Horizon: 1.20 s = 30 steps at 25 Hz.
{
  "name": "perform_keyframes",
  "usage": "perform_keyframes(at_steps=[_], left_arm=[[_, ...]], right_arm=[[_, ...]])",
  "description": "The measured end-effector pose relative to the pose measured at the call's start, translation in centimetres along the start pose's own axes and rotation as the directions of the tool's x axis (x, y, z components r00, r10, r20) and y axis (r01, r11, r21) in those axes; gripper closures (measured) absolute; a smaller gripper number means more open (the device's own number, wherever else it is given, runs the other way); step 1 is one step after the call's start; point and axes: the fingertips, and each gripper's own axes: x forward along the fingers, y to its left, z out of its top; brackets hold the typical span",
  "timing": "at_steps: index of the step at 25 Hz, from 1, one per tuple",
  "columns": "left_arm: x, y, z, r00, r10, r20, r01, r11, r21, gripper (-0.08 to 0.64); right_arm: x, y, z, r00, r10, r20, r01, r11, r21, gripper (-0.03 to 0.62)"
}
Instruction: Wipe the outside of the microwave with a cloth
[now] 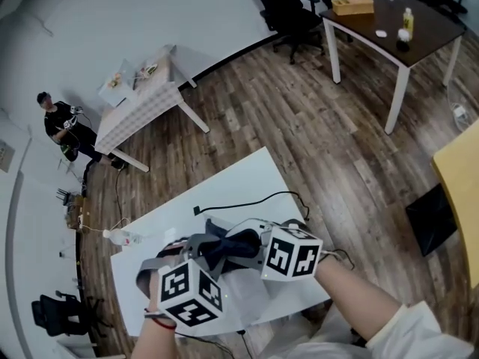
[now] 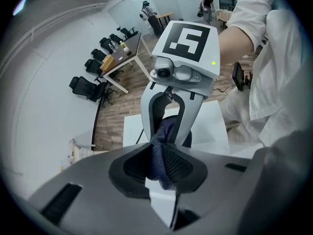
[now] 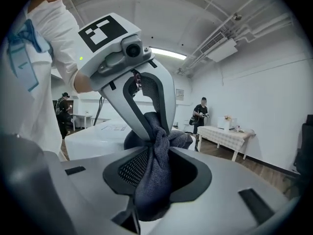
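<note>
Cloth (image 1: pixel 221 247): dark blue, knit-textured, bunched. It is held in the air over the near part of a white table (image 1: pixel 247 185), spanning the two grippers.
Left gripper (image 2: pixel 161 160): jaws closed on one end of the cloth, whose fabric fills the gap between the pads.
Right gripper (image 3: pixel 154 170): jaws clamped on the other end, with a fold hanging out toward the camera. The two grippers face each other, tips nearly touching.
Black cable (image 1: pixel 254 199): lies across the table just beyond the grippers.
Small clear item (image 1: pixel 120 236): at the table's left corner, possibly a plastic bottle.
Checked-cloth table (image 1: pixel 142 111): far left.
Seated person (image 1: pixel 63 129): beside the checked-cloth table.
Dark-topped table (image 1: pixel 404 32): far right.
Black office chairs (image 1: pixel 288 10): far right, near the dark-topped table.
Wood-plank floor (image 1: pixel 299 126): throughout.
</note>
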Motion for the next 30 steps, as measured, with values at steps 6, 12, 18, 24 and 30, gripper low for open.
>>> perform_keyframes(at_steps=[6, 12, 18, 24, 30], left_arm=[[1.3, 1.0, -0.1, 0.998, -0.005, -0.064, 0.004, 1.0, -0.022, 0.495], [3.0, 1.3, -0.4, 0.993, -0.019, -0.116, 0.016, 1.0, -0.026, 0.495], [3.2, 1.3, -0.8, 0.989, -0.014, -0.147, 0.009, 0.999, -0.037, 0.495], [4.3, 1.3, -0.4, 0.977, -0.046, -0.207, 0.041, 0.999, -0.025, 0.495], [4.4, 0.5, -0.6, 0.973, -0.117, -0.199, 0.105, 0.992, -0.07, 0.502]], right_arm=[[-1.6, -1.3, -2.5, 0.999, -0.027, 0.041, 0.022, 0.991, 0.133, 0.449], [-0.4, -2.1, -5.1, 0.998, -0.029, -0.049, 0.036, 0.989, 0.143, 0.468], [1.6, -2.0, -5.4, 0.995, 0.003, -0.097, 0.007, 0.994, 0.108, 0.492], [3.1, -2.8, -5.5, 0.99, 0.039, -0.138, -0.027, 0.996, 0.087, 0.5], [3.2, -2.3, -5.4, 0.994, 0.035, -0.101, -0.019, 0.987, 0.16, 0.515]])
